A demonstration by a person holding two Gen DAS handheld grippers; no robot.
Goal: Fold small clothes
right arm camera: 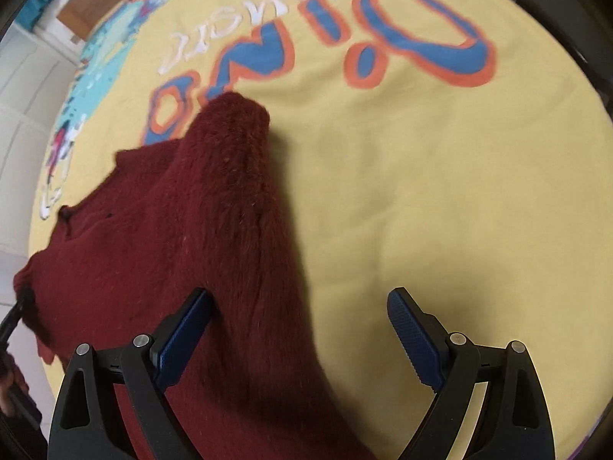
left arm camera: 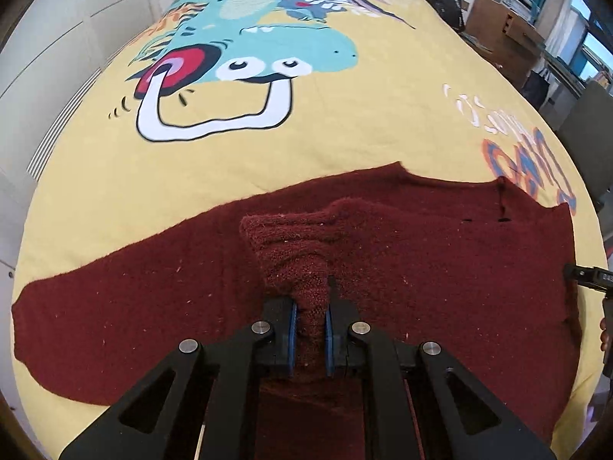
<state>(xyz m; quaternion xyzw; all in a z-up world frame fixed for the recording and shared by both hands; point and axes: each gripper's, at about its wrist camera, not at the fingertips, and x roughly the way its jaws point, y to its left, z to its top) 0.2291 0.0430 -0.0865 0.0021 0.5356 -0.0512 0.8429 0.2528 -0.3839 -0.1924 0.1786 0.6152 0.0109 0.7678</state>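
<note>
The yellow bedspread (left arm camera: 345,130) carries a cartoon dinosaur (left arm camera: 268,50) print in teal, and, toward its right side, upside-down lettering (right arm camera: 318,34): big blue letters edged in orange that read "Dino", with a smaller white word above them that is too smeared to make out. A dark red knitted sweater (left arm camera: 421,237) lies spread across the near part of the bedspread, one sleeve stretching flat to the left, its far edge running across the middle of the left wrist view. The left gripper (left arm camera: 310,329) is clamped tight on a bunched ridge of the knit, its blue pads (left arm camera: 293,329) pressing the fabric from both sides so that a puckered fold rises from the cloth ahead of them. At the right edge of that view the black tip of the right gripper (right arm camera: 299,329) shows beside the sweater's right border. In the right wrist view this gripper stands wide apart and grips nothing: its left finger (right arm camera: 184,337) sits over the sweater's other sleeve (right arm camera: 237,176), which runs up toward the lettering, while its right finger (right arm camera: 410,329) hangs over bare yellow cloth. To the right of the sleeve the bedspread lies open and smooth out to its edge; beyond the bed's left side are white cupboard doors (left arm camera: 57,57).
</note>
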